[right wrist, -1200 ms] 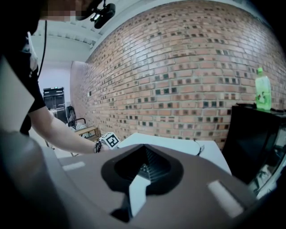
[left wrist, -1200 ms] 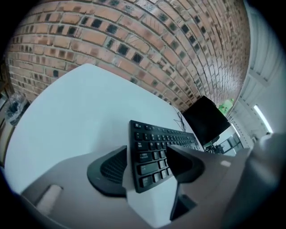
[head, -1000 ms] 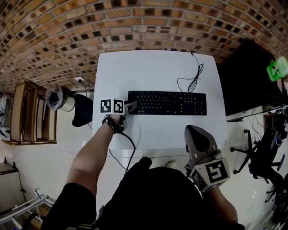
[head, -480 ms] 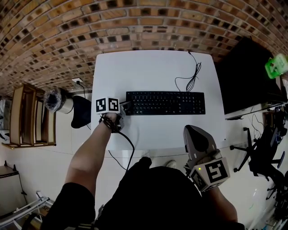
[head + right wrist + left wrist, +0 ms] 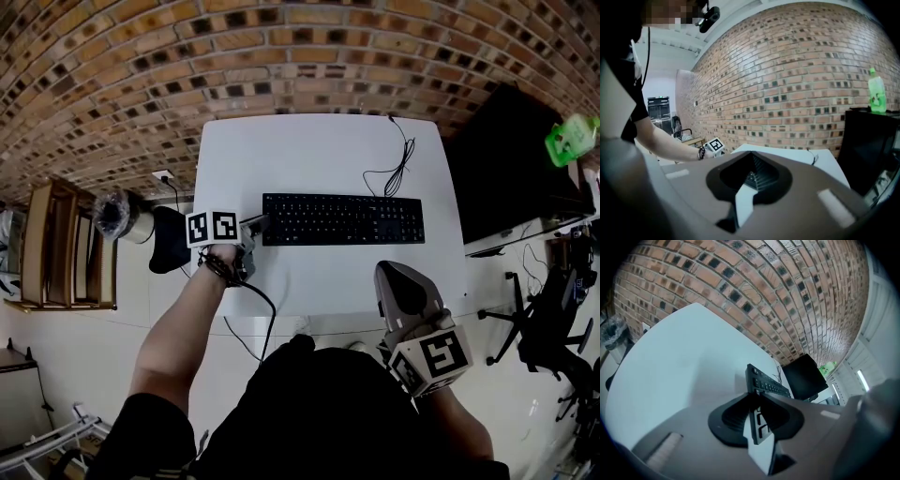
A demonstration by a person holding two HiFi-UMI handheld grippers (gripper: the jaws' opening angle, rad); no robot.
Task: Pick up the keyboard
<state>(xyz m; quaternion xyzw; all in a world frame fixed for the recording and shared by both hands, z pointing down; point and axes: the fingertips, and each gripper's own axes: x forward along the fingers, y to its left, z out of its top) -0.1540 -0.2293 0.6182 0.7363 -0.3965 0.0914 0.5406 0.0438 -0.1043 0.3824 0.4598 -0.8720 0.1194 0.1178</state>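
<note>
A black keyboard (image 5: 342,218) lies across the middle of the white table (image 5: 319,150), with its cable (image 5: 398,161) running toward the far edge. My left gripper (image 5: 257,226) is at the keyboard's left end. In the left gripper view that end of the keyboard (image 5: 765,383) stands edge-on between the jaws of the left gripper (image 5: 757,416). The jaws have just been closing and now pinch it. My right gripper (image 5: 397,285) hangs shut and empty by the table's front right edge, away from the keyboard. The right gripper (image 5: 749,182) shows nothing between its pads.
A black cabinet (image 5: 511,164) stands right of the table with a green bottle (image 5: 572,139) on it. On the left are a wooden shelf (image 5: 61,239) and a lined bin (image 5: 117,208). An office chair (image 5: 553,328) is at the lower right. A brick wall runs behind the table.
The left gripper's jaws closed onto the keyboard's left end, and its marker cube drifted a little left in the head view. The right gripper stayed where it was.
</note>
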